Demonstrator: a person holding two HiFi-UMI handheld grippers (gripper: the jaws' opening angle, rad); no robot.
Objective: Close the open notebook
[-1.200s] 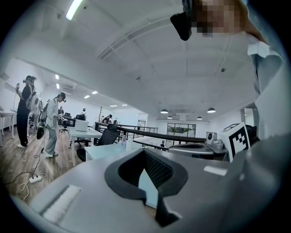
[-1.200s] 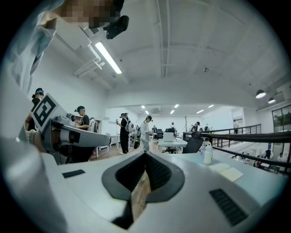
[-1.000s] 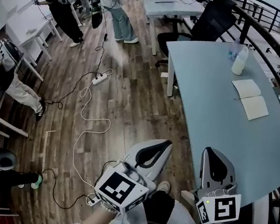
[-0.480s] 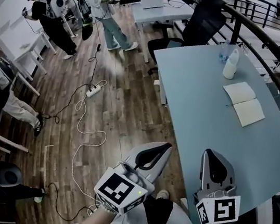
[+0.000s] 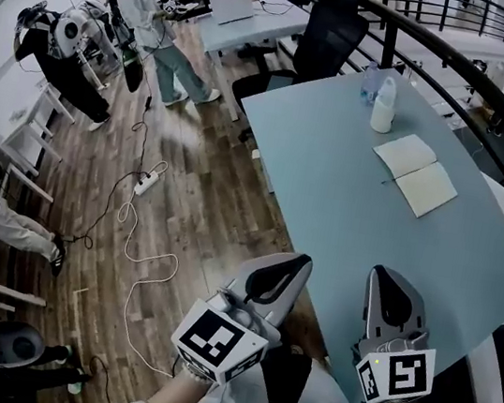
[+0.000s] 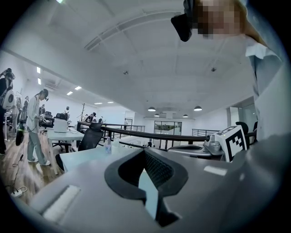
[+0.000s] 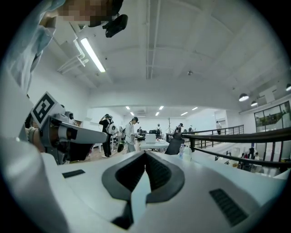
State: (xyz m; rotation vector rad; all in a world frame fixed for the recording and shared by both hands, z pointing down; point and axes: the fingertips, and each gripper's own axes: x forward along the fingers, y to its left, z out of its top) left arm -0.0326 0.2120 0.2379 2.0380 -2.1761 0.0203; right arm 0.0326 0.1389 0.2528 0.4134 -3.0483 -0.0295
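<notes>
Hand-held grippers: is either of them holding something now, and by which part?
Nothing is held. The left hand-held gripper and right hand-held gripper are shut and empty; the open notebook lies untouched on the table.

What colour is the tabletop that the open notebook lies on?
Plain pale blue: the table under the notebook shows best in the head view.

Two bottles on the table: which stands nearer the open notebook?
The white bottle; the clear bottle stands behind it, farther from the notebook.
</notes>
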